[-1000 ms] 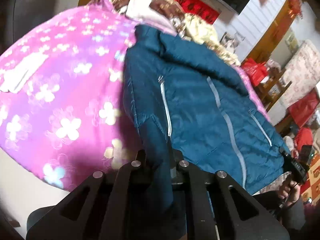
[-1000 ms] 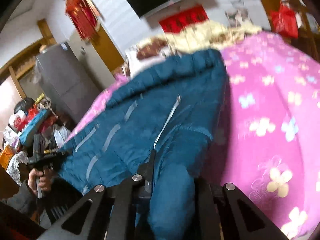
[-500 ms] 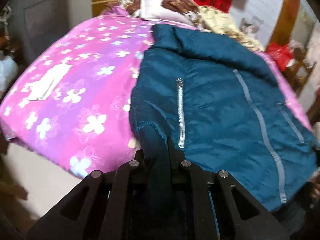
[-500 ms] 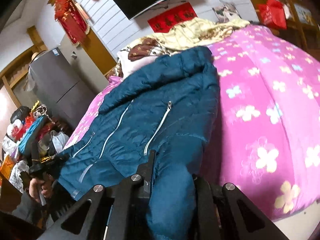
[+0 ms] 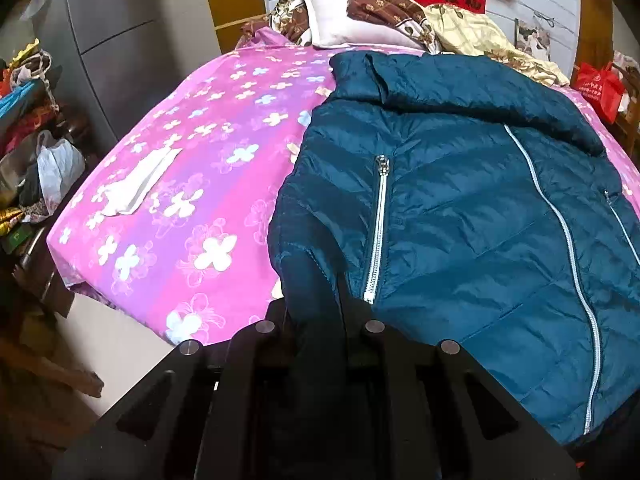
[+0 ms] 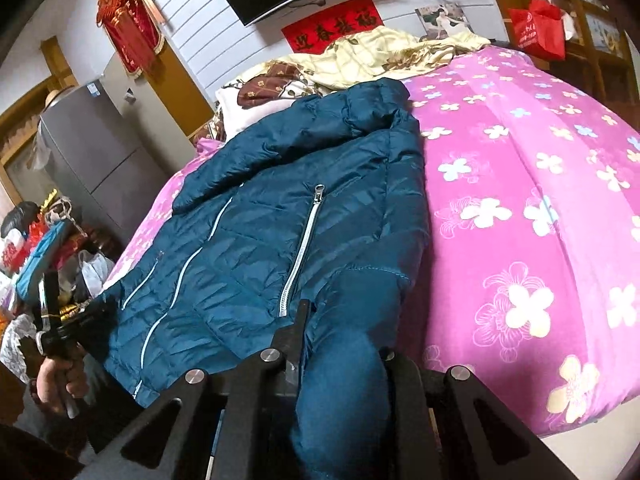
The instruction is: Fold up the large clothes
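While jacket (image 5: pixel 460 208) lies on bed, w/ sleeve in each tool.

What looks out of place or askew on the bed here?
Little stands out. A white cloth lies loose on the pink floral bedspread, beside the teal jacket, and bedding is heaped untidily at the head. The jacket lies face up, unfolded.

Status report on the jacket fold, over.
Both grippers shut on sleeves of the teal quilted puffer jacket. Jacket flat, front up, on pink floral bedspread. Nothing blocking.

Bed (image 5: pixel 192 184) in pink floral sheet, teal puffer jacket (image 5: pixel 460 200) spread across it, pillows (image 5: pixel 340 20) at the head
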Action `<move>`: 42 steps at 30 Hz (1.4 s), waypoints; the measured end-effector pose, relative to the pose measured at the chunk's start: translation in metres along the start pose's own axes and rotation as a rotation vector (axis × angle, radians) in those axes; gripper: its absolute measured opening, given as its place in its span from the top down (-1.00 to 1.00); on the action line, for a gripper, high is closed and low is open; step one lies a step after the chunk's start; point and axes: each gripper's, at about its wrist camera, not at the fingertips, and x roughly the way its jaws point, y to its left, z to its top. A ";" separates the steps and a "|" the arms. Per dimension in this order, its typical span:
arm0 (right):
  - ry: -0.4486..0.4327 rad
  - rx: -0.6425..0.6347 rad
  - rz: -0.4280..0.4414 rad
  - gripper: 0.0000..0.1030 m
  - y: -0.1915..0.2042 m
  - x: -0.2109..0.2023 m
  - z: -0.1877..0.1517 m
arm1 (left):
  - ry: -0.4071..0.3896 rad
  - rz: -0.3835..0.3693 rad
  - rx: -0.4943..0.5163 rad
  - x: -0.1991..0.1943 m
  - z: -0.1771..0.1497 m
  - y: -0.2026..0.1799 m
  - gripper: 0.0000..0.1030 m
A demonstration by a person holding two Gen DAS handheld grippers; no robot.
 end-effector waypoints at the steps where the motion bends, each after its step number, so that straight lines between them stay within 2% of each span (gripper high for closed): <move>1: 0.001 -0.002 -0.003 0.77 0.002 0.000 0.000 | 0.004 -0.001 0.000 0.001 -0.001 0.000 0.77; 34: -0.009 -0.006 -0.007 0.77 0.003 0.000 0.001 | 0.020 -0.003 0.003 0.004 -0.005 -0.001 0.77; 38: -0.016 -0.008 -0.006 0.77 0.003 -0.001 0.001 | 0.028 -0.049 -0.039 0.005 -0.005 0.008 0.77; 42: -0.067 -0.011 0.021 0.77 0.007 -0.013 0.002 | 0.011 -0.139 -0.086 -0.009 -0.002 0.026 0.85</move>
